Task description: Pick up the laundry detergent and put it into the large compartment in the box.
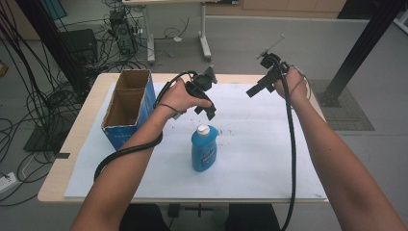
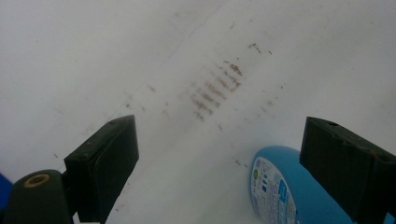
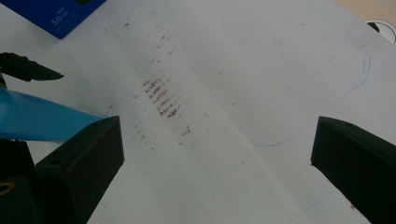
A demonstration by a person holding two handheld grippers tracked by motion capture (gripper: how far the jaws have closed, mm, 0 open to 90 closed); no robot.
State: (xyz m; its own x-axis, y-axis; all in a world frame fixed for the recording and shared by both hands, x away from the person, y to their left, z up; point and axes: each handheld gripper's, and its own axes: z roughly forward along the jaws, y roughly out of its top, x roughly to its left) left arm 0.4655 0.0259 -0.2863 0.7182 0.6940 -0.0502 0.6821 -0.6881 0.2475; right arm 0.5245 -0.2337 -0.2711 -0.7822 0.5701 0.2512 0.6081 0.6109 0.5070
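A blue bottle [image 1: 204, 149] with a white cap stands upright mid-counter on the white sheet [image 1: 260, 159]. At its 12 o'clock the left tongs [image 1: 204, 111] hang spread apart, empty. The right tongs [image 1: 253, 91], at 2 o'clock, also gape empty. An open cardboard box [image 1: 126, 108] sits at 10 o'clock.

Bottle [image 1: 204, 149]: blue plastic, smooth and faintly glossy, with a white plastic cap and a printed label.
Box [image 1: 129, 107]: cardboard, raw brown and matt inside, blue printed outside.
Table cover [image 1: 269, 144]: white sheet that looks like paper, matt, flecked with brownish smudges [image 2: 215, 88] and a thin blue pen line.
Table [image 1: 77, 139]: pale wood-look top, smooth at the bare edge.
Left gripper [image 2: 219, 163]: black matt plastic jaws, slightly scuffed.
Right gripper [image 3: 217, 158]: black matt plastic jaws.
Cables [image 1: 291, 144]: black, smooth sheath.
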